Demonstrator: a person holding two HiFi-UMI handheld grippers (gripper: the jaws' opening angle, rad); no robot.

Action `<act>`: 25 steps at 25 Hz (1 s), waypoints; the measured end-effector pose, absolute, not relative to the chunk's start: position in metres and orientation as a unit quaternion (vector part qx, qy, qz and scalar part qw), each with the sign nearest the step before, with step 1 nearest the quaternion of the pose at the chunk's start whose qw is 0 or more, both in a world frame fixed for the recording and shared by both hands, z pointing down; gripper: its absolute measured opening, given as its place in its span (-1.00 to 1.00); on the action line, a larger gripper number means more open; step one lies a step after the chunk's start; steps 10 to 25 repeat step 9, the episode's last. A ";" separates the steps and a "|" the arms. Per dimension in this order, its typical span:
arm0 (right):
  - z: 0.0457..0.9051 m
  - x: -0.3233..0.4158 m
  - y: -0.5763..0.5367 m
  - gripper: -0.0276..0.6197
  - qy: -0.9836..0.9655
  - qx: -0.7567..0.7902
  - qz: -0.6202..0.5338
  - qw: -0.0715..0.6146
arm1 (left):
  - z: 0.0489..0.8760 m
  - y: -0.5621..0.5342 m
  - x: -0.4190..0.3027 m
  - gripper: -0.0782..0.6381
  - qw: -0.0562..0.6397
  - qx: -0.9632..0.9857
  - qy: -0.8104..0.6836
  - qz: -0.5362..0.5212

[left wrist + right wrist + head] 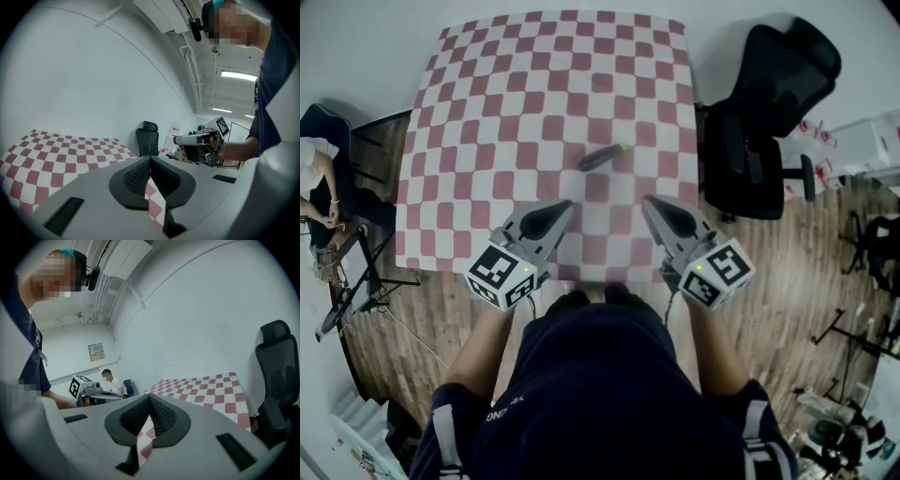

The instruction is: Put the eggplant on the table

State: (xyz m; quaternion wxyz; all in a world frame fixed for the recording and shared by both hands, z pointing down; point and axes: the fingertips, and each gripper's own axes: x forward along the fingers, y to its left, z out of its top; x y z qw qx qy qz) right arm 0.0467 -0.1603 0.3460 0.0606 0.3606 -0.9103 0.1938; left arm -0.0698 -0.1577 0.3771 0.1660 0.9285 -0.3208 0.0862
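The eggplant (605, 156) lies on the checkered bench (487, 112), near its middle and clear of both tools. The left gripper (565, 208) and right gripper (649, 203) hover over the bench's near edge, well apart from the eggplant. Each has its jaws pressed together with nothing between them. A black office chair (769, 103) stands beside the bench's right edge.

A matt, red-and-white checked tablecloth (487, 112) lies smooth. The floor (787, 319) is wood plank with a faint sheen. The left gripper (565, 206) and right gripper (649, 201) have smooth, matt grey plastic shells, and their black pads (138, 178) are finely ribbed. The small, dark eggplant (602, 156) looks slightly glossy, perhaps. The chair (769, 103) at far right is matt black.
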 end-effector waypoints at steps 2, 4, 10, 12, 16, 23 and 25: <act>0.347 0.046 -0.160 -0.87 -0.910 0.360 0.195 0.063 | 0.378 -0.157 -0.071 -0.71 0.167 0.928 -0.322 0.086; 0.348 0.045 -0.160 -0.87 -0.910 0.359 0.196 0.065 | 0.379 -0.157 -0.071 -0.71 0.167 0.928 -0.323 0.086; 0.348 0.045 -0.160 -0.87 -0.911 0.356 0.197 0.068 | 0.378 -0.158 -0.070 -0.71 0.166 0.928 -0.323 0.087; 0.348 0.045 -0.160 -0.87 -0.911 0.356 0.197 0.068 | 0.378 -0.158 -0.070 -0.71 0.166 0.928 -0.323 0.087; 0.348 0.045 -0.160 -0.87 -0.911 0.356 0.197 0.068 | 0.378 -0.158 -0.070 -0.71 0.166 0.928 -0.323 0.087; 0.348 0.045 -0.160 -0.87 -0.911 0.356 0.197 0.068 | 0.378 -0.158 -0.070 -0.71 0.166 0.928 -0.323 0.087; 0.348 0.045 -0.160 -0.87 -0.911 0.356 0.197 0.068 | 0.378 -0.158 -0.070 -0.71 0.166 0.928 -0.323 0.087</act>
